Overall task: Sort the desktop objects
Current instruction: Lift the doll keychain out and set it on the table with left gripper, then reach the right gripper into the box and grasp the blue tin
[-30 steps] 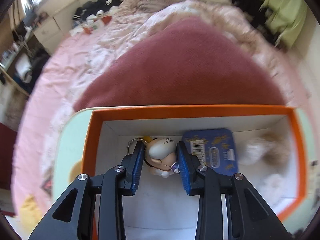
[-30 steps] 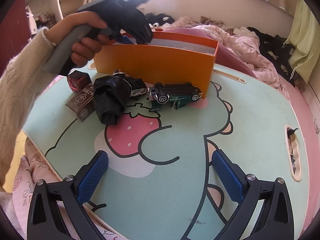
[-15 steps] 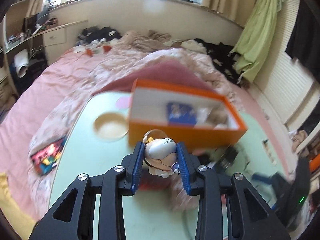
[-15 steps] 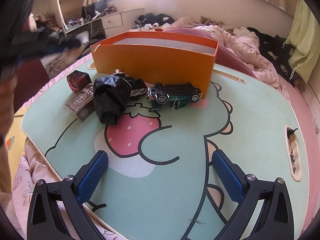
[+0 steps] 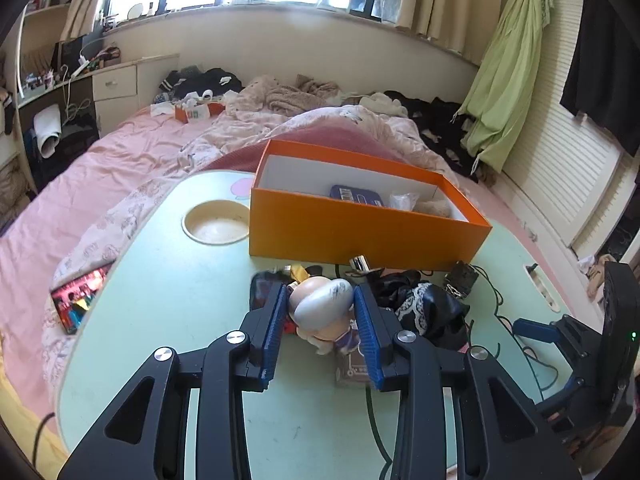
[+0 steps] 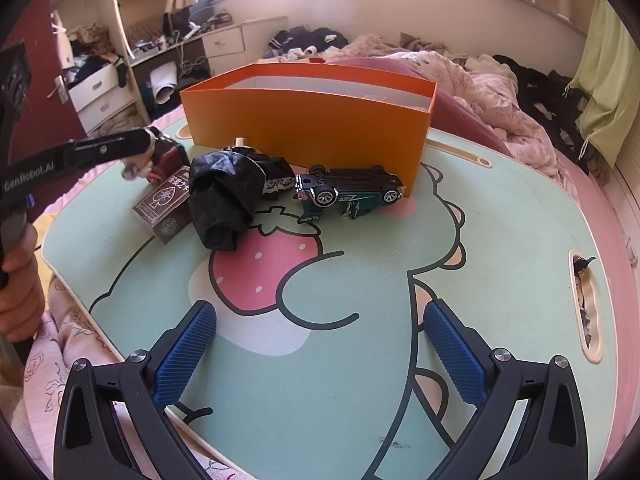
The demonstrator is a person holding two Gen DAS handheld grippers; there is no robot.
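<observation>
The left gripper (image 5: pixel 320 320) stands narrow around a small round-headed figurine with a pale, glossy plastic head (image 5: pixel 323 305); its jaws have just been opening, and in the left wrist view a thin gap now shows on the left side of the head, so the pads no longer clearly press on it. The figurine hangs low over the mint-green printed tabletop (image 5: pixel 180 292), near the front wall of the orange cardboard box (image 5: pixel 360 232), among a crumpled black cloth with white lace trim (image 5: pixel 420 308), a brown card packet (image 5: pixel 354 368) and a dark red cube (image 6: pixel 168 158).

Handling, as judged: the figurine looks light, hard and smooth, so the rounded head is likely to slip or roll between flat pads. The widest part of the head gives the surest hold; the small body and the keyring at its top look less secure.

The right gripper (image 6: pixel 320 354) stays wide and empty over the near part of the tabletop. An overturned dark green toy car (image 6: pixel 348 194) lies just beside the box's right front corner.
</observation>
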